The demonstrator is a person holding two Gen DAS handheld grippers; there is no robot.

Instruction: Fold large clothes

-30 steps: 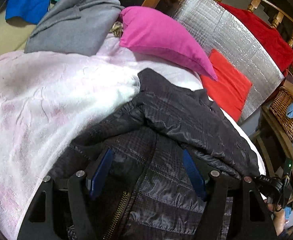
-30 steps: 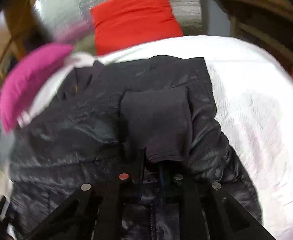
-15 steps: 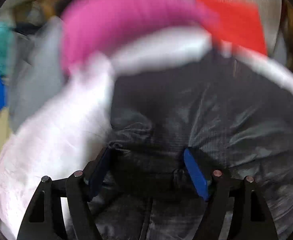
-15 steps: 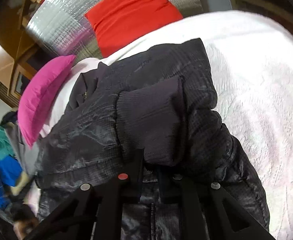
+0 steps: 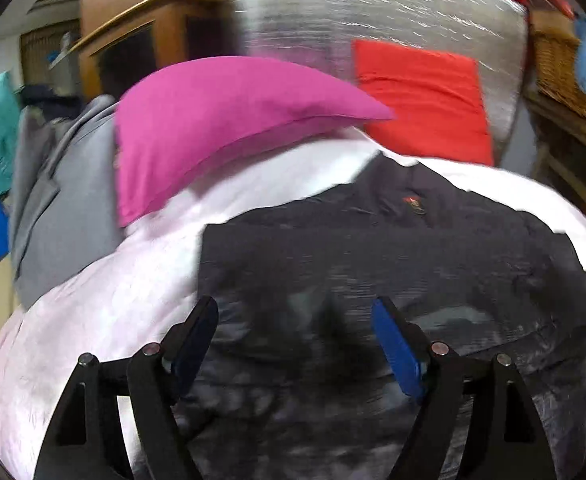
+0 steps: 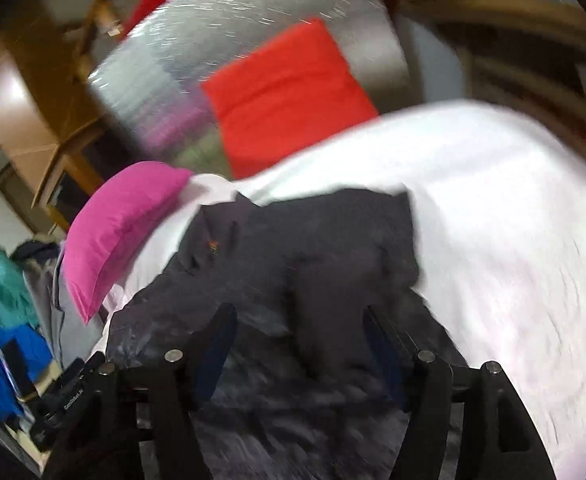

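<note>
A black quilted jacket point(image 5: 413, 264) lies spread on the white blanket point(image 5: 93, 320) of a bed. My left gripper point(image 5: 293, 308) hovers over its near part, jaws wide apart, with only the jacket's surface below them. In the right wrist view the jacket point(image 6: 253, 248) has its sleeve point(image 6: 333, 292) folded across the body. My right gripper point(image 6: 297, 312) hangs just above that sleeve with its jaws opening. The blue pads stand clear of the cloth on both sides. Both views are blurred by motion.
A pink pillow point(image 5: 221, 120) and a red cushion point(image 5: 421, 96) lie at the bed's far end against a silver foil panel point(image 5: 373, 8). A grey garment point(image 5: 53, 208) and blue and teal clothes are piled at the left. A wicker basket point(image 5: 569, 68) stands at the right.
My right gripper was shut on the sleeve's cuff; its jaws have parted, the cuff is let go and the gripper has risen. My left gripper swung across the jacket and rolled, staying open.
</note>
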